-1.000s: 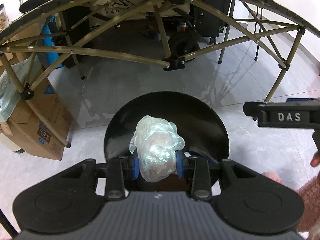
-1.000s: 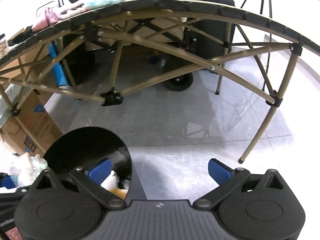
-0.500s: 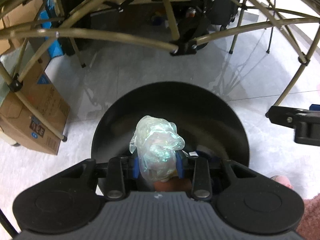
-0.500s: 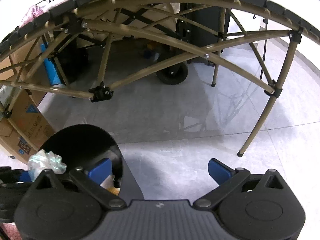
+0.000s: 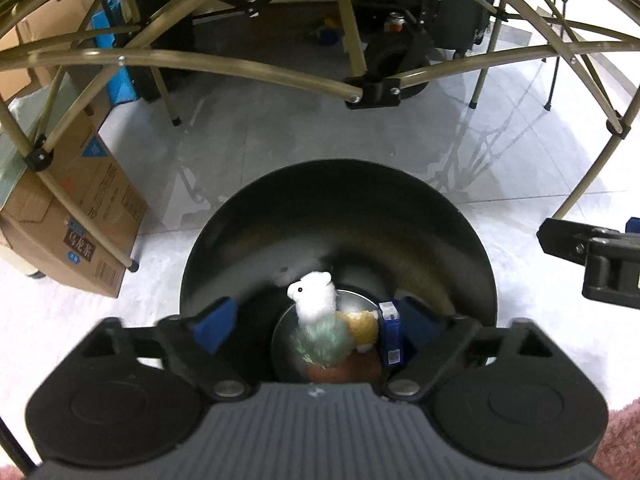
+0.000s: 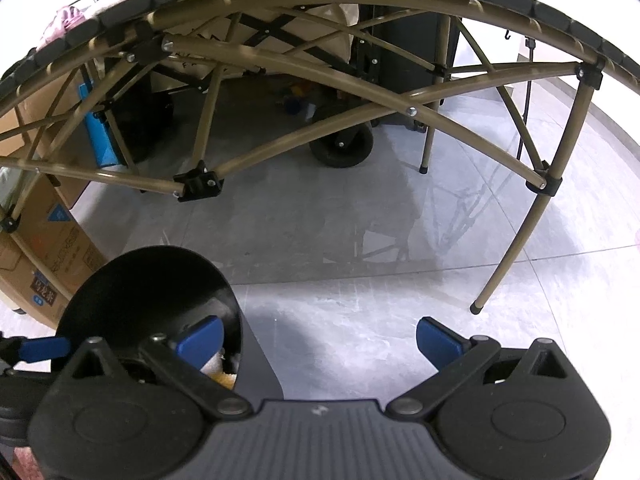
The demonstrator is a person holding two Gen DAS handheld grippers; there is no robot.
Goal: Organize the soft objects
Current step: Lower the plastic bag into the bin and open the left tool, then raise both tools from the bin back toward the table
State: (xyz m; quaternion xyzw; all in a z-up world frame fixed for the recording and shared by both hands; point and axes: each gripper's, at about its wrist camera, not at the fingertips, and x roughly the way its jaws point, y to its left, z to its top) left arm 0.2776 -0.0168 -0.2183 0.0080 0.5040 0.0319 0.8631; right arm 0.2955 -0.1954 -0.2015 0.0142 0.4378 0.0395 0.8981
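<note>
Shiny grey floor (image 5: 280,152) with a black bin (image 5: 340,216) on it

The round black bin stands on the pale tiles. A brown cardboard box (image 5: 80,216) sits on the floor to its left. The thin tan legs of a folding table (image 6: 516,240) stand on the floor behind the bin, and a black wheel (image 6: 340,148) rests farther back.
</note>
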